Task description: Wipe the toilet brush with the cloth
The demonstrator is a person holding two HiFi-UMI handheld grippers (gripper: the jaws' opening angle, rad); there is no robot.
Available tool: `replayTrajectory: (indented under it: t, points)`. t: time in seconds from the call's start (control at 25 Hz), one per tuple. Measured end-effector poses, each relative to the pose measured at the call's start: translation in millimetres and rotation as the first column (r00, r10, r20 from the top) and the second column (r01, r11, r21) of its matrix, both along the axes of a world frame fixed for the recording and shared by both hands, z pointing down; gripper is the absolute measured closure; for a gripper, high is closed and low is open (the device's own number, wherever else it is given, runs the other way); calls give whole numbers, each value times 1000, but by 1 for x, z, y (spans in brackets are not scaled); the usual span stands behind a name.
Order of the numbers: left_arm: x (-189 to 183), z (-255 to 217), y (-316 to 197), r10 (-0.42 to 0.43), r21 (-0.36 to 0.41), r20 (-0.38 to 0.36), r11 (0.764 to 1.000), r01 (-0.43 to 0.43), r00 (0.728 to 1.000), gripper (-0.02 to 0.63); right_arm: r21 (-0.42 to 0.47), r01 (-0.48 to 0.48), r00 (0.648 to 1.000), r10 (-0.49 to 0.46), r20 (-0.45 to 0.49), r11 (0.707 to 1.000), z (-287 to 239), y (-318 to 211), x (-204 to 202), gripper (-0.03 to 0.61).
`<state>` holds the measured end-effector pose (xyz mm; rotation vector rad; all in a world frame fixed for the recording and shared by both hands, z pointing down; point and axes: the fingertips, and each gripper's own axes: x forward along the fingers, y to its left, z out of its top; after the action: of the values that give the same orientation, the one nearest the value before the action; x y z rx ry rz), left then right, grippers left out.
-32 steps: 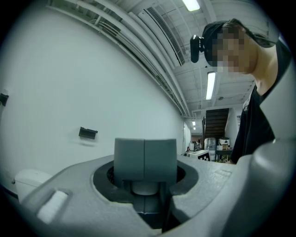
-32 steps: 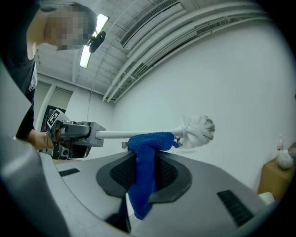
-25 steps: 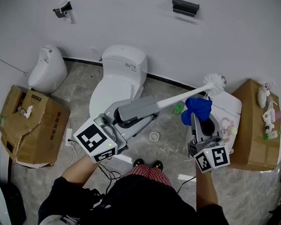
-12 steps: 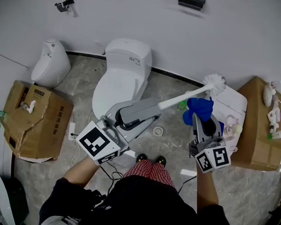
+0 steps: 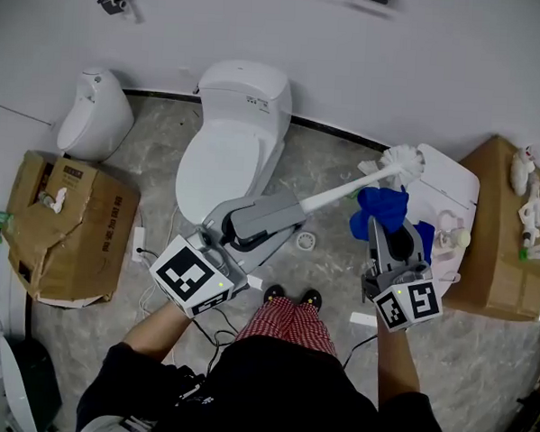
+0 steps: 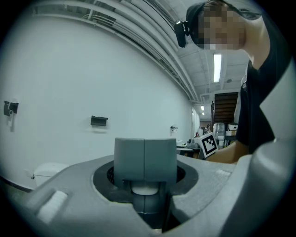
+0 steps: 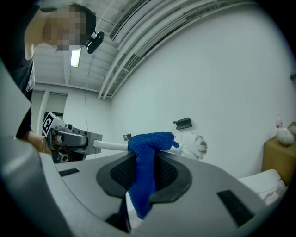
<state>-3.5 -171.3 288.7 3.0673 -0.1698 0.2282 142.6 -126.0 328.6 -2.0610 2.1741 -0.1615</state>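
We hold one brush [image 5: 344, 189] in the air over the marbled floor [image 5: 331, 164], right of the one glossy white toilet [image 5: 228, 145]. It is a slim white rod ending in a round bristle tuft. Our left gripper [image 5: 293, 207] has its jaws closed on the rod's end. One cloth [image 5: 381, 207], blue and nubby, hangs pinched in our right gripper [image 5: 384, 227], its bunched top against the rod just short of the bristles. There are two cardboard boxes: a dented box [image 5: 66, 231] at left and a second box [image 5: 490, 240] at right.

Toilet brush [image 5: 348, 185]: white handle, white bristle head, off floor, slanting up toward right, handle end clamped in left hand-held gripper [image 5: 298, 204]. Cloth [image 5: 381, 206]: blue, bunched, draped over handle beside bristles, pinched by right hand-held gripper [image 5: 383, 226].
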Motion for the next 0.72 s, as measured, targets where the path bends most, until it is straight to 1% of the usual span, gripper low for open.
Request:
replayTrajectory:
  t: [0.28,0.72]
  points:
    - [-2,-2,-7,-13,-7,-16,1000,13,1000,459,8,6,1000,-5,-14,1000,-4,-5,-1,497]
    - [-5,-14,-7,-17,10,-40,1000,17,999,459,67,10,998,-6,-63,998,-28,-3,-1,497]
